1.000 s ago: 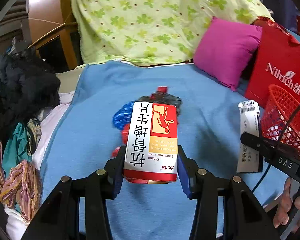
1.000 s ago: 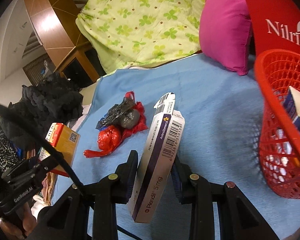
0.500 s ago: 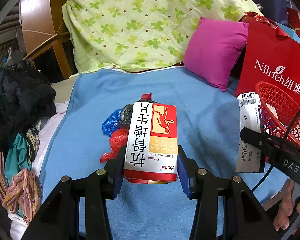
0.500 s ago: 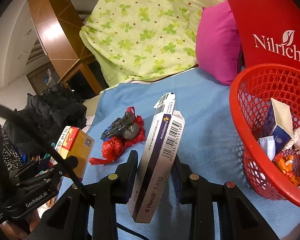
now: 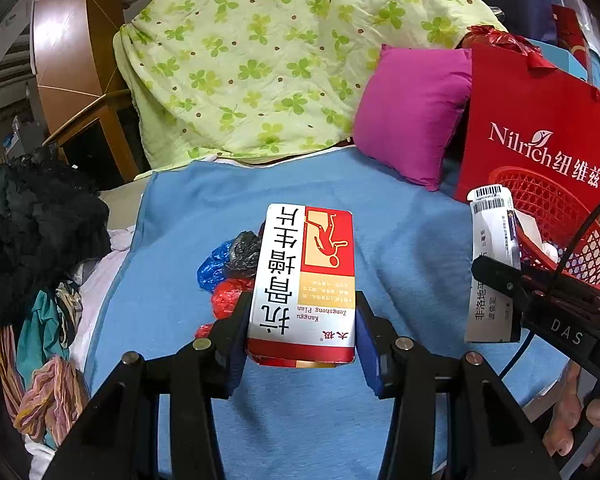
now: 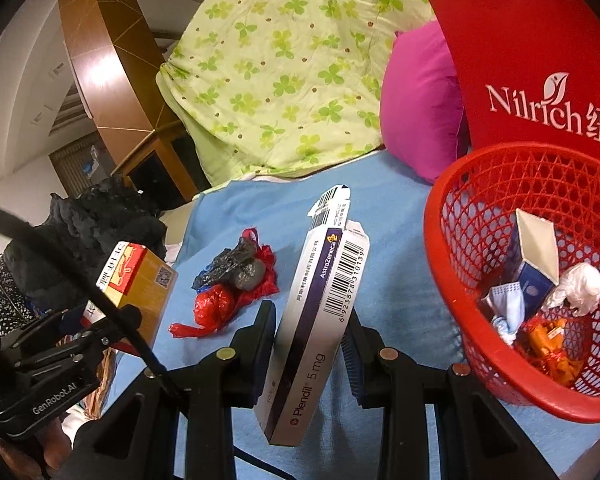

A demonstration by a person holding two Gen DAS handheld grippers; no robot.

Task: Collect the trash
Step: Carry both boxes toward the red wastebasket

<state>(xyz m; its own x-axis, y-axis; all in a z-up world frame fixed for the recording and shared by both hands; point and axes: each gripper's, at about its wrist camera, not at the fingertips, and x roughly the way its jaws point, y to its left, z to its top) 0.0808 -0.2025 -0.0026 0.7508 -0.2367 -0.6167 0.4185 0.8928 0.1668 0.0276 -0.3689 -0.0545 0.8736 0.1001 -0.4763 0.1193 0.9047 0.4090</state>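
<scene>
- Left gripper (image 5: 302, 334): jaws clamped on the long side faces of a red-and-white medicine box (image 5: 304, 280), held above the blue blanket (image 5: 400, 240) on the bed.
- Right gripper (image 6: 308, 344): jaws clamped on the broad faces of a white-purple Plendil 5 mg box (image 6: 320, 320), top flap open, just left of the red mesh basket (image 6: 460, 320).
- Handling, judged: both cartons look light, thin card, probably empty; they dent if squeezed hard. Grip across flat faces near mid-length is fine; avoid the open flap end.
- Looks: red box has big black Chinese characters, red panel with a figure, orange sides. Plendil box is slim with a barcode.
- Basket already holds a blue box, a face mask, tissue, orange wrappers.
- Crumpled plastic bags (image 6: 236, 284), red, black and blue, lie loose on blanket; soft, slippery, pinch at a bunched fold.
</scene>
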